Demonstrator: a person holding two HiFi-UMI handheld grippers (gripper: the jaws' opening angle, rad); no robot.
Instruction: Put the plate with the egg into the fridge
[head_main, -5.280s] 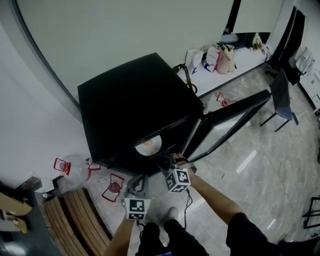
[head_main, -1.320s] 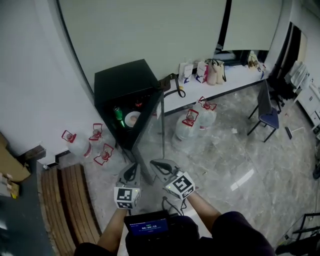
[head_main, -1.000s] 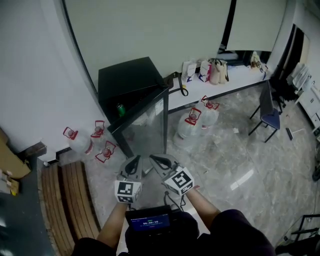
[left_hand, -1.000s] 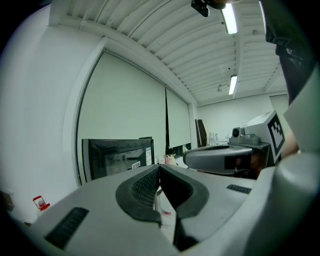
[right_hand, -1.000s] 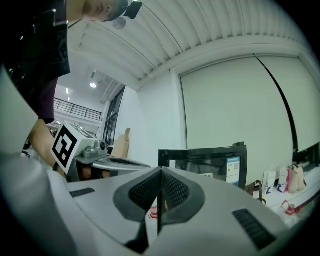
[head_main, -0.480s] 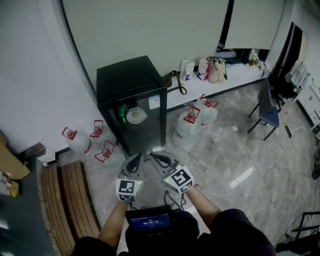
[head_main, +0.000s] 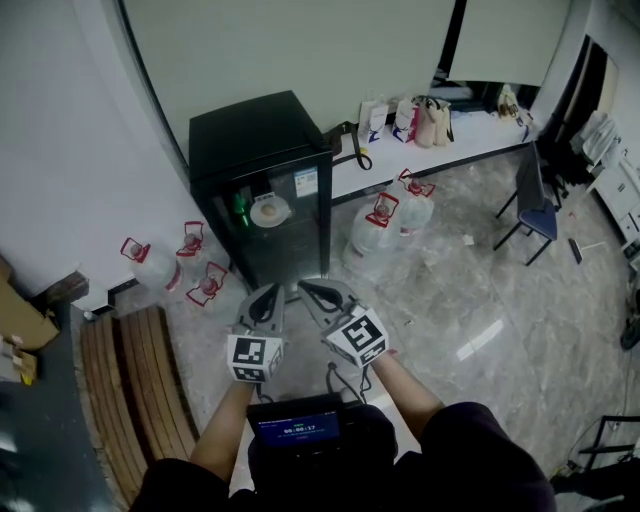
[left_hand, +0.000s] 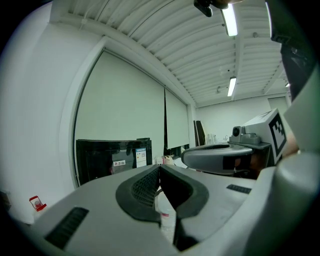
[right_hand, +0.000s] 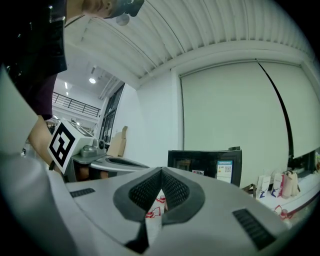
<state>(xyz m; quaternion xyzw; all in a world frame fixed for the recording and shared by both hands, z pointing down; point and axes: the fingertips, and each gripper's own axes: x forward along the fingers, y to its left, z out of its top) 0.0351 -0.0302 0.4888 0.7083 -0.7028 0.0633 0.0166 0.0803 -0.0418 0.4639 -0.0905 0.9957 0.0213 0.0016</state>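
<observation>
Both tools idle nearest the person: the left hand-held gripper (head_main: 264, 296) and the right hand-held gripper (head_main: 306, 289) each have their jaws pressed together on nothing. Farther out, at about eleven o'clock from them, the fridge (head_main: 250, 130) stands with its glass door (head_main: 288, 238) shut, and the plate with the egg (head_main: 270, 210) shows on a shelf behind it. The task looks finished. A second earlier that door was only half closed.
</observation>
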